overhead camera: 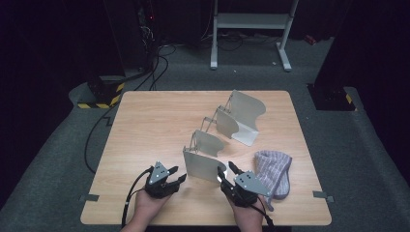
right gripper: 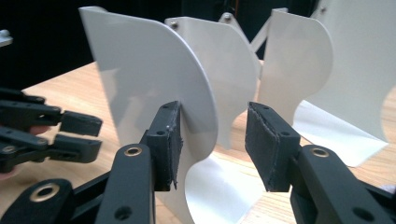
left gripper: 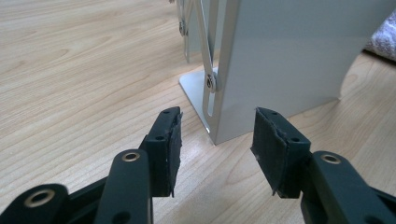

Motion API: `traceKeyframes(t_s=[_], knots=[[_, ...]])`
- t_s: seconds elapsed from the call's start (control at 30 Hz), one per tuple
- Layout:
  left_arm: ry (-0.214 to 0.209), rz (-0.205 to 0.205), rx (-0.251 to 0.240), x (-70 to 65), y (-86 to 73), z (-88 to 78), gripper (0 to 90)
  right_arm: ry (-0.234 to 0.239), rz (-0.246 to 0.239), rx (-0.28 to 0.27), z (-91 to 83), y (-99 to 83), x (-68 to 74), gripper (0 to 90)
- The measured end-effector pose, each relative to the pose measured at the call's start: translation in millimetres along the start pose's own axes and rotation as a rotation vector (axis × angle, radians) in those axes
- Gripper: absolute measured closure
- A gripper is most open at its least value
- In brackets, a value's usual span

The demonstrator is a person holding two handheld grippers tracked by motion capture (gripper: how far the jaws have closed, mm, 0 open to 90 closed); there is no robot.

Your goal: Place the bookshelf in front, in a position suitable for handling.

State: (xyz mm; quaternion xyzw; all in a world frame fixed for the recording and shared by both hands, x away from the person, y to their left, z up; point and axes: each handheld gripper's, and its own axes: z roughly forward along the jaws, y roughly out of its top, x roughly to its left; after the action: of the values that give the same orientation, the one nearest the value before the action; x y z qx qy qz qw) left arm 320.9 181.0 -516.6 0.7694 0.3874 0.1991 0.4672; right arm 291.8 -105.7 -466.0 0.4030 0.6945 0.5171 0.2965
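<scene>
Jaws of the right gripper (right gripper: pixel 212 140) stand spread just before the nearest plate of the metal file rack (overhead camera: pixel 203 164) on the table (overhead camera: pixel 145 125), gripping nothing, while the left gripper (left gripper: pixel 215 140) gapes beside it.

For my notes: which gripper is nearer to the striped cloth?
Right. The right gripper is just left of the striped cloth; the left gripper is farther left, beyond the metal rack.

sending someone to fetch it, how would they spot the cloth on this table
Start at the wooden table and follow the row of white metal dividers toward the person's side. Just right of the nearest divider, beside the right claw, lies the cloth: a soft, crumpled, purplish-grey striped fabric, the only thing there that isn't rigid metal.
</scene>
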Motion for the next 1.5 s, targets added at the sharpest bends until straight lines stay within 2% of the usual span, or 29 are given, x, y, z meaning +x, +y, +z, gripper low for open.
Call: traceKeyframes(t_s=[0.1,0.23,0.37,0.4,0.5,0.67,0.73,0.83,0.87,0.93,0.97,1.0,1.07,1.1,1.13,1.17,1.2,1.23,1.27,1.4,1.5], knots=[[0.002,-0.001,-0.008,0.4,1.2,-0.9,51.2,-0.012,0.008,-0.002,0.8,0.2,-2.2,56.3],[0.01,-0.008,-0.031,2.4,3.8,-6.0,51.1,-0.042,-0.006,-0.026,0.8,4.1,-3.2,59.4],[0.03,-0.015,-0.046,5.1,4.8,-10.8,53.4,-0.065,-0.009,-0.034,5.2,8.1,-5.9,60.8],[0.041,-0.025,-0.063,6.9,6.8,-14.0,53.8,-0.068,-0.008,-0.031,6.3,8.7,-7.2,60.6],[0.059,-0.019,-0.08,10.3,10.0,-18.4,54.1,-0.082,-0.008,-0.028,11.3,11.5,-11.7,60.7],[0.065,-0.053,-0.062,19.1,2.8,-21.3,53.6,-0.093,-0.003,-0.012,20.6,22.7,-18.3,60.1],[0.068,-0.048,-0.058,20.6,1.4,-22.7,53.5,-0.088,-0.005,-0.016,19.9,25.6,-17.2,59.6],[0.079,-0.048,-0.046,25.7,-2.9,-26.9,53.4,-0.061,-0.013,-0.042,13.7,35.2,-10.2,57.0],[0.08,-0.059,-0.038,29.6,-5.9,-28.8,53.4,-0.03,-0.021,-0.065,9.5,43.0,-3.5,55.3],[0.081,-0.064,-0.03,32.4,-7.8,-29.9,53.4,-0.008,-0.035,-0.083,7.3,51.3,5.7,55.3],[0.081,-0.064,-0.03,32.4,-7.8,-29.9,53.4,-0.008,-0.035,-0.083,7.3,51.3,5.7,55.3],[0.085,-0.069,-0.033,34.5,-9.1,-30.9,53.4,0.021,-0.048,-0.087,9.8,59.1,16.6,55.5],[0.088,-0.073,-0.031,36.5,-10.9,-32.9,53.3,0.043,-0.075,-0.078,17.7,65.1,28.2,56.1],[0.088,-0.073,-0.031,36.5,-10.9,-32.9,53.3,0.043,-0.075,-0.078,17.7,65.1,28.2,56.1],[0.095,-0.067,-0.025,38.0,-13.6,-36.3,53.2,0.063,-0.093,-0.067,28.1,69.6,38.2,57.6],[0.095,-0.067,-0.025,38.0,-13.6,-36.3,53.2,0.063,-0.093,-0.067,28.1,69.6,38.2,57.6],[0.106,-0.069,-0.024,39.4,-16.3,-41.2,53.1,0.079,-0.104,-0.057,39.5,73.1,46.3,58.0],[0.106,-0.069,-0.024,39.4,-16.3,-41.2,53.1,0.079,-0.104,-0.057,39.5,73.1,46.3,58.0],[0.118,-0.082,-0.03,41.5,-19.0,-47.7,53.1,0.096,-0.112,-0.045,49.7,75.0,51.4,58.5],[0.136,-0.098,-0.021,47.3,-25.3,-55.3,53.0,0.092,-0.112,-0.029,58.6,72.9,53.4,58.4],[0.134,-0.117,-0.018,49.6,-26.5,-57.4,53.1,0.095,-0.112,-0.023,61.3,73.5,53.8,58.2]])
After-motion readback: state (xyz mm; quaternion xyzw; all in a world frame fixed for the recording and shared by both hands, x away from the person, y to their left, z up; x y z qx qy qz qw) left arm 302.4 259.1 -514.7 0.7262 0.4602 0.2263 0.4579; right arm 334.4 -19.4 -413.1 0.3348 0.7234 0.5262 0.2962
